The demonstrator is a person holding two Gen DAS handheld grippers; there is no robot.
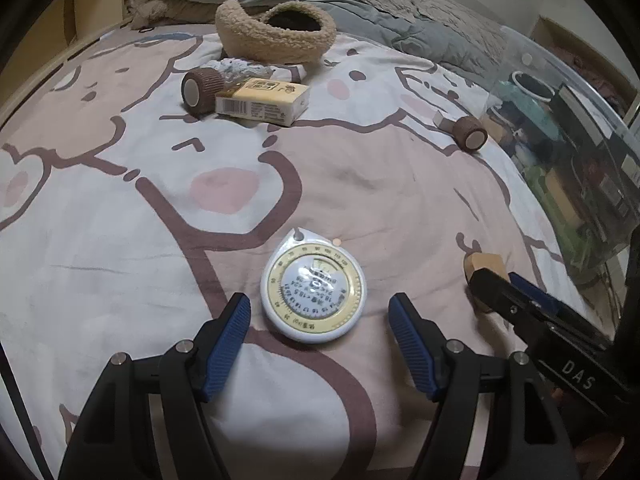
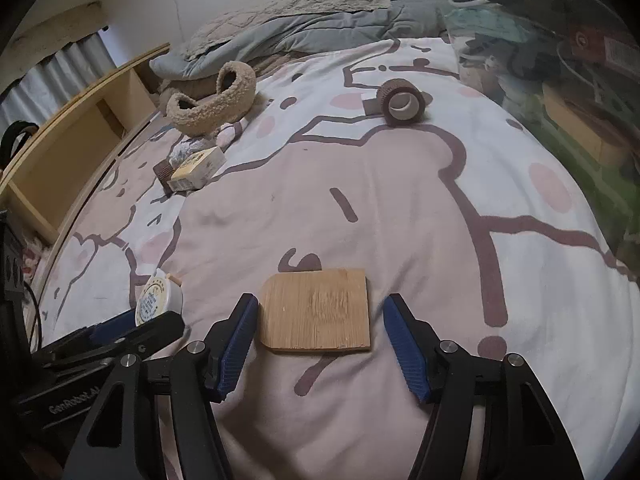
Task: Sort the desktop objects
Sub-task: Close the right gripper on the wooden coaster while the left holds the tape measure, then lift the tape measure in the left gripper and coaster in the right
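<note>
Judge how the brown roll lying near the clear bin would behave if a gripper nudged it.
The brown roll lies on its curved side, so it would probably roll rather than slide. The soft, dimpled bedsheet should stop it quickly. Its hollow core and ribbed wrap suggest that it is light and squashes slightly.

My left tongs [image 1: 319, 322] are black, with two blue ribbed pads [image 1: 228, 344] on the inside. Small round silver screws [image 1: 185, 346] sit on the black arms. My right tongs [image 2: 318, 322] look the same: black arms, blue bumpy pads [image 2: 408, 348], shiny screws [image 2: 447, 346]. White letters are printed on the black side of each one.
</note>
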